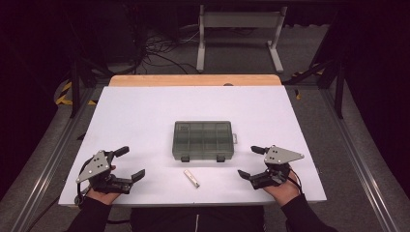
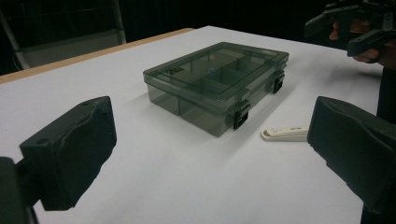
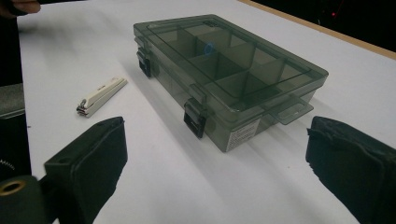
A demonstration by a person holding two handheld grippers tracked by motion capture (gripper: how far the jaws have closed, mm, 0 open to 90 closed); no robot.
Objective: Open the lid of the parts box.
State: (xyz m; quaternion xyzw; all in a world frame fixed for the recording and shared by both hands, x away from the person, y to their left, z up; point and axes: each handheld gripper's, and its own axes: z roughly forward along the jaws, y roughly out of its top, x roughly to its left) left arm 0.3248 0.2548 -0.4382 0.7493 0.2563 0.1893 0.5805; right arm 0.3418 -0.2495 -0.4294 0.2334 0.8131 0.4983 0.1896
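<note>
A smoky see-through compartment box (image 1: pixel 202 140) (image 2: pixel 217 82) (image 3: pixel 228 70) lies shut in the middle of the white table, its two dark latches facing the person. A small white nail clipper (image 1: pixel 191 178) (image 2: pixel 286 134) (image 3: pixel 101 96) lies just in front of it. My left gripper (image 1: pixel 129 164) (image 2: pixel 210 154) rests at the front left of the table, jaws wide apart with nothing between them. At the front right my right gripper (image 1: pixel 251 162) (image 3: pixel 215 163) is open too, and empty. Both point in toward the box.
The white board (image 1: pixel 145 111) sits on a wooden table whose far edge (image 1: pixel 193 80) shows as a tan strip. Beyond it stand a white metal frame (image 1: pixel 239 29) and cables on the floor. Metal rails run along both sides.
</note>
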